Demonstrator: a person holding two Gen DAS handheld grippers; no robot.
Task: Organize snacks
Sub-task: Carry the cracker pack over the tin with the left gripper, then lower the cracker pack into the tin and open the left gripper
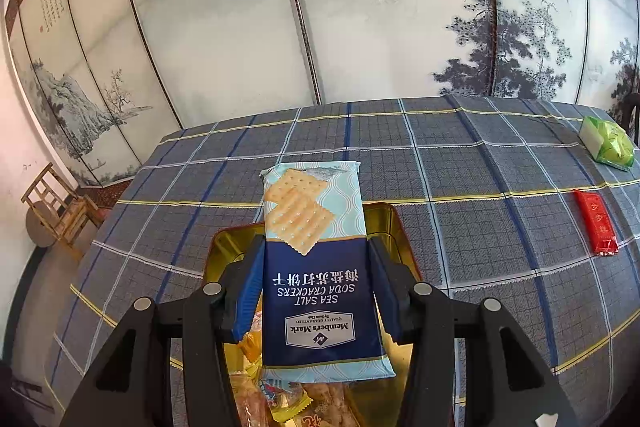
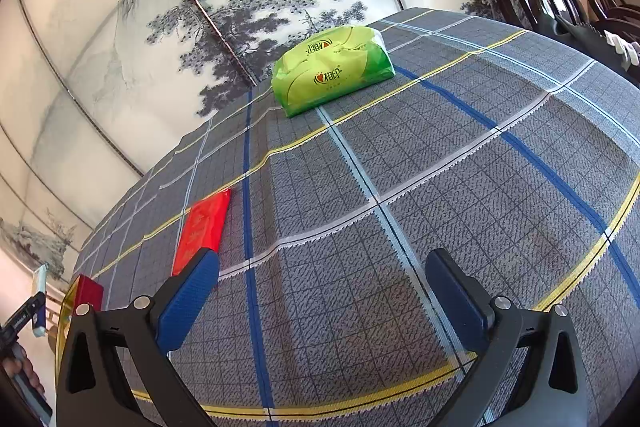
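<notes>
- Painted screen (image 1: 248,27) is backing the plaid-clothed surface (image 1: 480,227).
- Left gripper (image 1: 316,291) is clamping the cracker pack (image 1: 316,267), long axis pointing away, hanging directly over the gold tin (image 1: 394,227).
- Right gripper (image 2: 320,291) is idling with jaws spread, the red packet (image 2: 204,227) lying just beyond its left finger.

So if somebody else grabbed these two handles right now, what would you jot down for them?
Left gripper: fingers shut on the cracker pack, held above the open gold tin.
Right gripper: open, holding nothing, over the checked tablecloth.
Done: several wrapped snacks already lie in the tin.
Left: put the crackers in, then probably the red packet on the cloth. The green tissue pack sits farther back.
</notes>
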